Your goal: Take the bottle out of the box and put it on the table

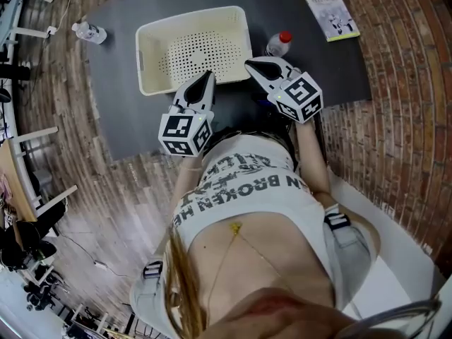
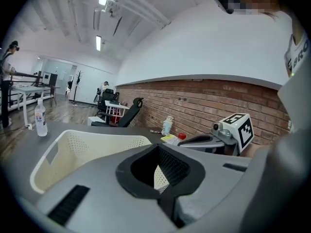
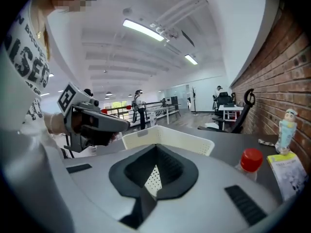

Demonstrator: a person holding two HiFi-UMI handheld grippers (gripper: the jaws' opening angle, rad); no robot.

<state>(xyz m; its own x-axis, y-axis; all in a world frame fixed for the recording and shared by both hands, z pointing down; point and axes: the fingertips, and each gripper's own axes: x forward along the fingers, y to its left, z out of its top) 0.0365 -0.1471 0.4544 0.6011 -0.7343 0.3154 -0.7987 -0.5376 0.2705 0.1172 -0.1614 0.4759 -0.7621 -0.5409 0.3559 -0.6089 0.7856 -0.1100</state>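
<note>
- Two bottles stand on the bench and none lies in the box. The red-capped bottle is upright just beside the box's right wall, and a clear bottle is well apart at the far left corner.
- The box looks empty, with its perforated floor bare all over.
- I judge the task done, since the bottle is out and set down. All that is left is to draw my hands back.
- My right tongs are closed, jaws together with nothing between them. They hang near the box's near right corner, close to the red-capped bottle but apart from it.
- My left tongs are also closed and empty, over the box's near rim. I cannot tell whether they touch it.
</note>
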